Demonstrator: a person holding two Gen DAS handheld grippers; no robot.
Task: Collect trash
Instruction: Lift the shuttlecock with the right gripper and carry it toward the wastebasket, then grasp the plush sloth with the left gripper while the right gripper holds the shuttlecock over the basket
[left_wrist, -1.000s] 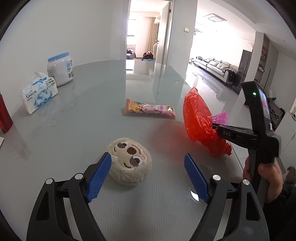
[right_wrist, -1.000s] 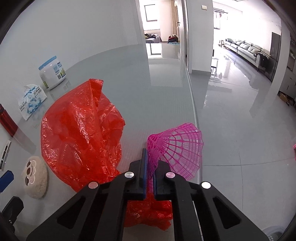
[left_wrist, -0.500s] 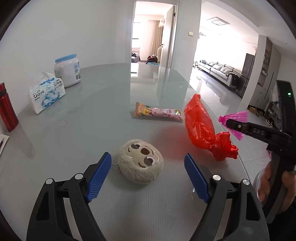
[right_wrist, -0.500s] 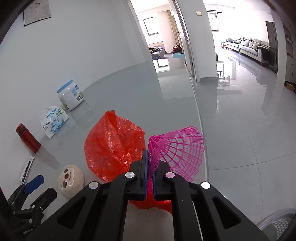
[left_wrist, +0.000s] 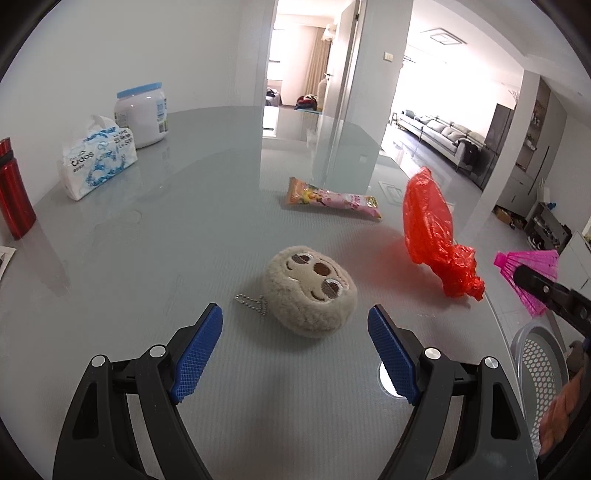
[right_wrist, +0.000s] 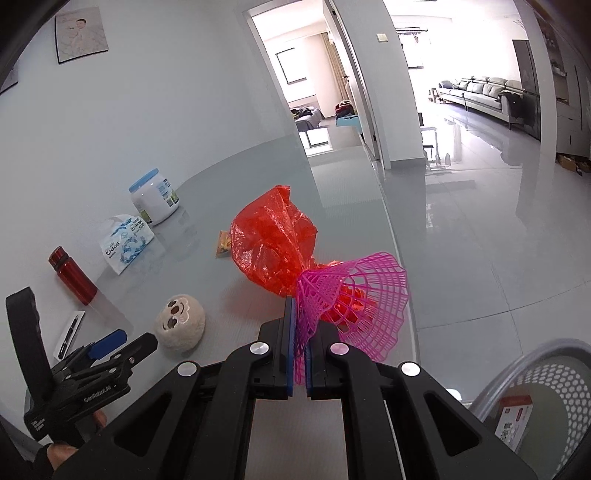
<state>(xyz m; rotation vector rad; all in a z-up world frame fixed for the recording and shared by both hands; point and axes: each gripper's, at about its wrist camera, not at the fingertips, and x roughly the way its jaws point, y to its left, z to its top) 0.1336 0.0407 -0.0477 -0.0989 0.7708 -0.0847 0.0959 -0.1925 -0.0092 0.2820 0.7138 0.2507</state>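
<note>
My right gripper (right_wrist: 298, 308) is shut on a pink plastic mesh net (right_wrist: 369, 295), held in the air beyond the table's right edge; it also shows at the right of the left wrist view, gripper (left_wrist: 524, 275) and net (left_wrist: 532, 258). A crumpled red plastic bag (left_wrist: 428, 221) (right_wrist: 273, 240) lies near that edge, apart from the net. A pink and orange snack wrapper (left_wrist: 332, 197) lies flat behind it. My left gripper (left_wrist: 295, 314) (right_wrist: 125, 341) hangs open over the table, just short of a beige plush toy (left_wrist: 310, 291) with nothing between its fingers.
A grey perforated waste basket (right_wrist: 546, 373) (left_wrist: 543, 354) stands on the floor below the table's right edge, with a small box inside. At the table's far left are a tissue pack (left_wrist: 98, 158), a white jar (left_wrist: 142, 114), a red bottle (left_wrist: 13, 192) and a pen (right_wrist: 70, 332).
My right gripper has carried the pink net up and to the right, away from the red bag and past the table edge. The basket has come into view. The left gripper drew back slightly.
</note>
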